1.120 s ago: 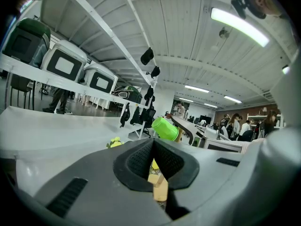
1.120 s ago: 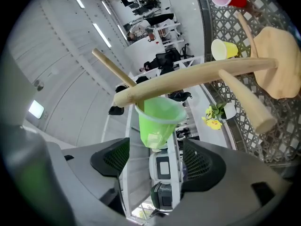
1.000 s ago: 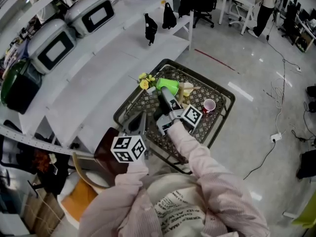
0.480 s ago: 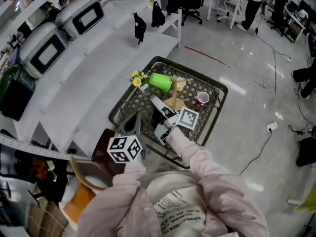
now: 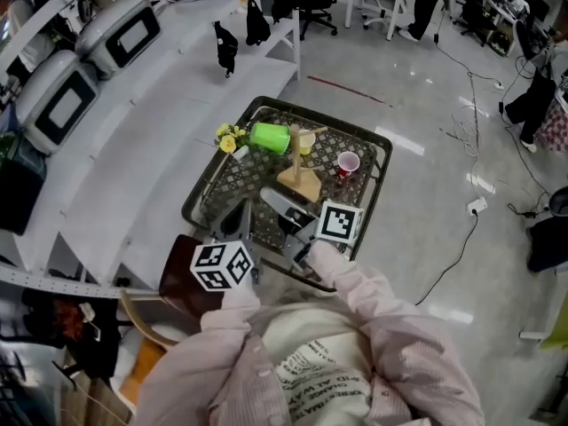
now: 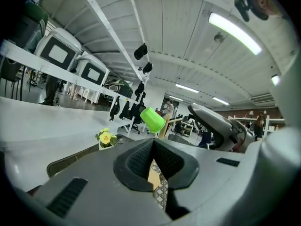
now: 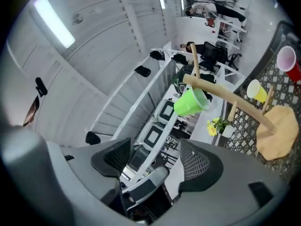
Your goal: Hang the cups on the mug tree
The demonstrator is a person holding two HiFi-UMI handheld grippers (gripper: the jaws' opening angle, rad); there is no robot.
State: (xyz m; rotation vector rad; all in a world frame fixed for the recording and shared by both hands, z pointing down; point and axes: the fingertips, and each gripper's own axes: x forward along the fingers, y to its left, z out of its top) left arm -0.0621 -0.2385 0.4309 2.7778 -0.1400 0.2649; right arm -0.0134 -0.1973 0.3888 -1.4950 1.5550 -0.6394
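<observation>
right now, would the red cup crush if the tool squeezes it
Likely some: the red cup looks like thin plastic, so it should flex. It looks empty, so it is probably light and easy to tip.

Bright, even indoor light comes from ceiling strip lights (image 6: 233, 26). Pale glare streaks mark the glossy floor (image 5: 432, 161). Both gripper views bend strongly at the edges, with dark corners.

Left tool (image 6: 153, 147) jaws together, right tool (image 7: 155, 160) jaws apart.

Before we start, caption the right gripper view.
Open right tool faces mug tree bearing a green cup; yellow cup and red cup nearby.
</observation>
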